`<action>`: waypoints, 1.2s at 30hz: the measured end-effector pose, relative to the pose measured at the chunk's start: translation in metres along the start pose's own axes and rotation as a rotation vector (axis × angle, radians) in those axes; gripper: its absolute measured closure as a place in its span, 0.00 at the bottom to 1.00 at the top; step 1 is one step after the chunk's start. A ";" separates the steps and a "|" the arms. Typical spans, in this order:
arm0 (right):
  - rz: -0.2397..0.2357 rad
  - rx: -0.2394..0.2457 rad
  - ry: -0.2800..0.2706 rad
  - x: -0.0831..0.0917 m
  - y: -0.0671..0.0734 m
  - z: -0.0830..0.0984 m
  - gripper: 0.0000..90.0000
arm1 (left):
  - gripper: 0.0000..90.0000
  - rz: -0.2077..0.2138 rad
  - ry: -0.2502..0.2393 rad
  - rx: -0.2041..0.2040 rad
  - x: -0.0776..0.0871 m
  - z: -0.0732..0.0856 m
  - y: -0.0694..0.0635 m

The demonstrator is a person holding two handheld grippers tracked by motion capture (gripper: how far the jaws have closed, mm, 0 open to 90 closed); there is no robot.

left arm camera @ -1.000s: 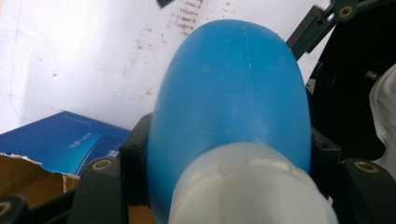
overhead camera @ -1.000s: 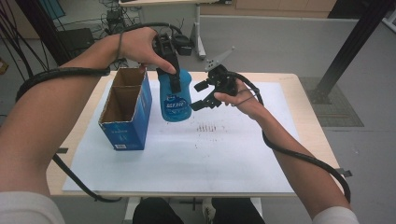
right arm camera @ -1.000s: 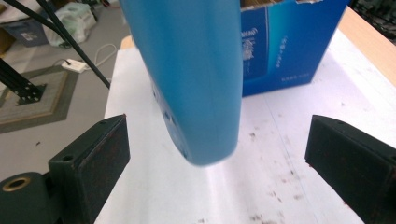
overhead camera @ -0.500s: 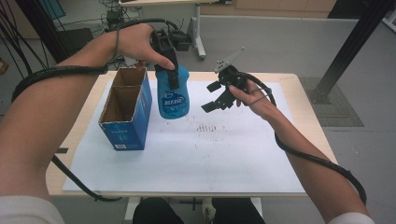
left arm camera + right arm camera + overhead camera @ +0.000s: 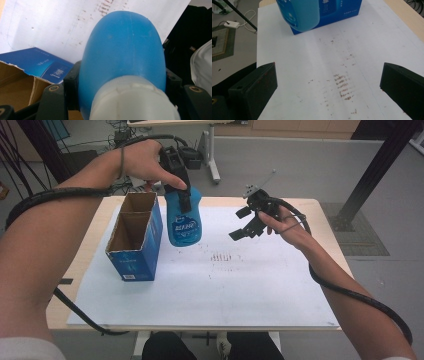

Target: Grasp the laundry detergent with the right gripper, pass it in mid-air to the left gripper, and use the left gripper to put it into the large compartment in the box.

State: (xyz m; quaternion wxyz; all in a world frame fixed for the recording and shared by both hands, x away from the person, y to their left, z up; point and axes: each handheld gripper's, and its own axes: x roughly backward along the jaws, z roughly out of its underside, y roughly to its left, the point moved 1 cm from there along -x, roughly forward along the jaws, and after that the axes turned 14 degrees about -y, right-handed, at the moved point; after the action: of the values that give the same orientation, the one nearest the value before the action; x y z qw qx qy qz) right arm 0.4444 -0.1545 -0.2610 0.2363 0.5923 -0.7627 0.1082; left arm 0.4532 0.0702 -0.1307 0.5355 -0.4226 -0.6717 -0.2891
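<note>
A blue plastic bottle (image 5: pixel 184 222) with a white cap (image 5: pixel 132 100) hangs upright just above the table, close beside an open blue cardboard box (image 5: pixel 135 260). My left gripper (image 5: pixel 184 200) is shut on the bottle's neck from above; in the left gripper view the bottle (image 5: pixel 122 57) bulges out between the jaws. My right gripper (image 5: pixel 241 223) hovers to the right of the bottle, apart from it. Its jaws have just been opening and stand wide with nothing between them. In the right gripper view (image 5: pixel 329 85) they frame bare paper, with the bottle (image 5: pixel 304 12) and the box (image 5: pixel 347 10) farther off.
A large white paper sheet (image 5: pixel 225 285) covers most of the wooden table (image 5: pixel 325 220) and bears reddish-brown smudges (image 5: pixel 225 256) near its middle. The box stands at the table's left. Cables trail from both grippers off the front edge. A black post (image 5: pixel 370 175) rises beyond the right side.
My right gripper has drawn away from the bottle to the right and its jaws have spread wider. The left gripper and the bottle have stayed about where they were.
</note>
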 end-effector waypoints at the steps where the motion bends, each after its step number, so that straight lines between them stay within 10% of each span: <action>1: 0.005 0.001 0.003 0.002 0.000 0.001 0.01 | 0.41 -0.003 0.000 0.002 0.001 0.000 0.000; 36: 0.044 -0.002 0.031 0.032 0.001 0.013 0.01 | 0.41 -0.149 -0.069 0.343 0.069 -0.001 0.014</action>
State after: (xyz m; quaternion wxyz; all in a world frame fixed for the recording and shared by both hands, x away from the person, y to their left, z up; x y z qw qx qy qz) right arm 0.4346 -0.1874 -0.2564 0.2461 0.5733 -0.7720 0.1218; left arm 0.4615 0.0941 -0.0646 0.5533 -0.2838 -0.7585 -0.1947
